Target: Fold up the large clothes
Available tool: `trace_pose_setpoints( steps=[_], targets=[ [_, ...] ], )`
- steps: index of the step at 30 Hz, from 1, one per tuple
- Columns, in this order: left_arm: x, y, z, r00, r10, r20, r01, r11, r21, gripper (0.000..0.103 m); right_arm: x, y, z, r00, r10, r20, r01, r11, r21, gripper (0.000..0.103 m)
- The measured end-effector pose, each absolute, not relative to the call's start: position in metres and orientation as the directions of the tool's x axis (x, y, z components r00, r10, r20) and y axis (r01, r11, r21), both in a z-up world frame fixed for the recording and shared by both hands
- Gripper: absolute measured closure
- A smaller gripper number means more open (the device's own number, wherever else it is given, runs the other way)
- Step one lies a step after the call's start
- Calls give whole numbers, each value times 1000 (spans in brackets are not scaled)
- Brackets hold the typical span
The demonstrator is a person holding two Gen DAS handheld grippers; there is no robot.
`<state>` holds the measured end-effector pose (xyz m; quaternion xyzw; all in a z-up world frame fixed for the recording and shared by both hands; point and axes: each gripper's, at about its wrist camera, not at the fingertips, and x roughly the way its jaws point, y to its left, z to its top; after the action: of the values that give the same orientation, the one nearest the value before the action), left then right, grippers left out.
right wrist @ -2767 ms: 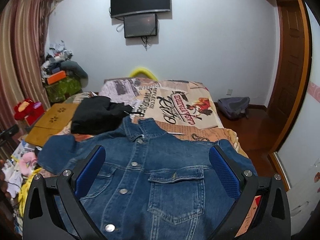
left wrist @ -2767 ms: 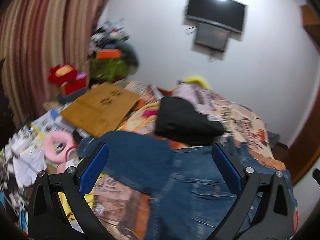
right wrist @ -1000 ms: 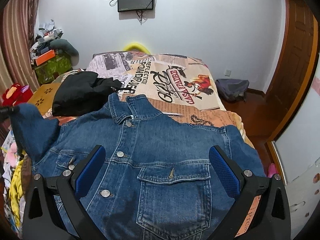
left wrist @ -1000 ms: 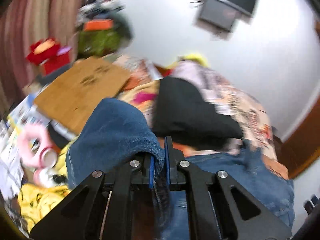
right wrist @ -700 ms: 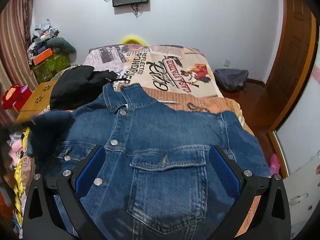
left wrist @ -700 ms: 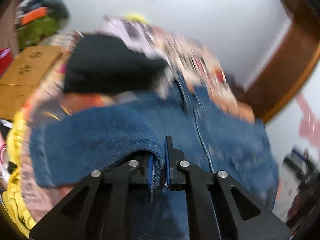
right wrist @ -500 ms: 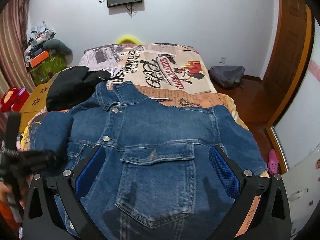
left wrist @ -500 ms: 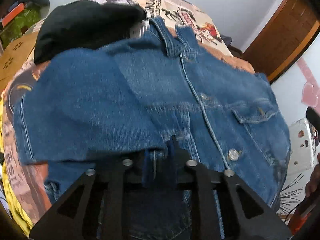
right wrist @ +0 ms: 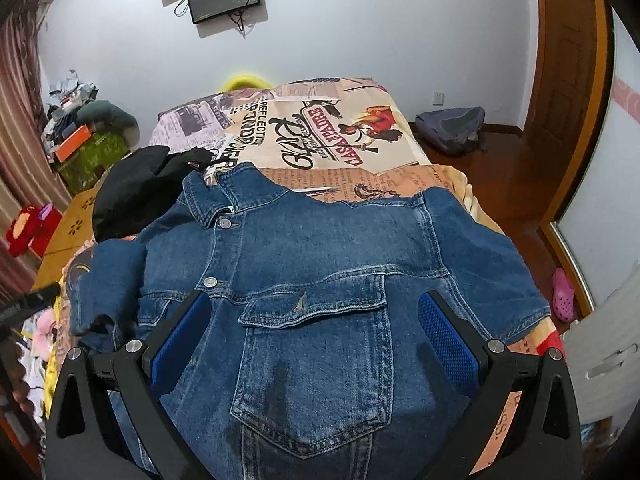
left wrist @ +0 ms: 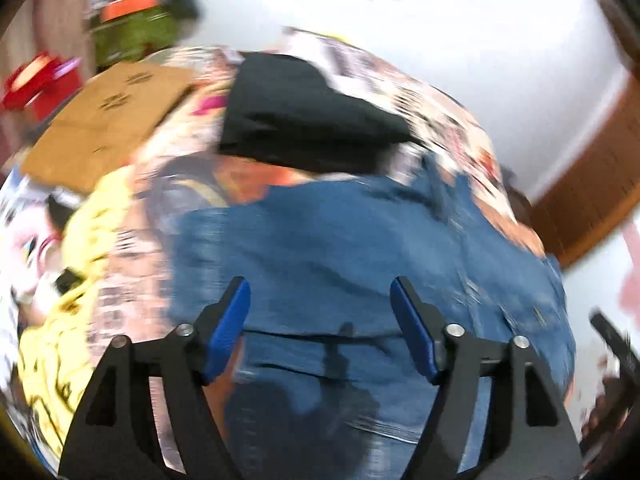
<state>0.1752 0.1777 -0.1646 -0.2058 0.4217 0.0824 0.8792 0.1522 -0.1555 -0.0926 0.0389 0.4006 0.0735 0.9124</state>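
My left tongs (left wrist: pixel 320 328) have just let go: half a second ago they were pinched on the left sleeve (right wrist: pixel 114 280) of the denim jacket (right wrist: pixel 320 264), and now their blue pads stand wide apart with nothing between them, hovering over the cloth. The sleeve lies folded in across the jacket's left chest, so I judge the first fold done and the sleeve on the door side of the collar (right wrist: pixel 224 196) is the next one to bring in. The jacket itself lies front up on the bed (right wrist: pixel 320 120), collar toward the wall, just beside the black garment (right wrist: pixel 136 188), which touches it near the collar. My right tongs (right wrist: pixel 312 336) are also wide open and empty, poised above the chest pocket (right wrist: pixel 316 364), holding no fabric. The left wrist view is badly smeared by motion; it shows me the broad blue mass of the jacket (left wrist: pixel 360 260), the black garment (left wrist: pixel 304 120) beyond it and the brown board (left wrist: pixel 108 120) off the bed's edge, but not how the sleeve has settled. The right wrist view is sharp and gives that: the sleeve's cuff end lies a bit rumpled near the lower button (right wrist: pixel 209 282), and the far sleeve (right wrist: pixel 500 272) spreads flat, unfolded, toward the wooden door (right wrist: pixel 568 100).
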Motion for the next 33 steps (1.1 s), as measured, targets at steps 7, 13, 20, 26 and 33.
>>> trace_pose_setpoints(
  steps=[7, 13, 20, 26, 33],
  targets=[
    [158, 262, -226, 620, -246, -745, -462, 653, -600, 31, 152, -142, -92, 672, 137, -727, -128, 989, 68, 0],
    [154, 276, -272, 600, -350, -719, -504, 532, -680, 34, 155, -129, -95, 665, 119, -737, -153, 988, 22, 0],
    [178, 278, -281, 611, -337, -716, -521, 510, -684, 47, 154, -118, -100, 657, 119, -745, -181, 984, -2, 0],
    [208, 263, -251, 530, -132, -838, -531, 718, -449, 90, 154, -121, -102, 656, 122, -745, -191, 982, -7, 0],
    [231, 211, -142, 675, -119, -728, -338, 828, -448, 92, 156, -142, -98, 667, 126, -734, -182, 983, 3, 0]
  ],
)
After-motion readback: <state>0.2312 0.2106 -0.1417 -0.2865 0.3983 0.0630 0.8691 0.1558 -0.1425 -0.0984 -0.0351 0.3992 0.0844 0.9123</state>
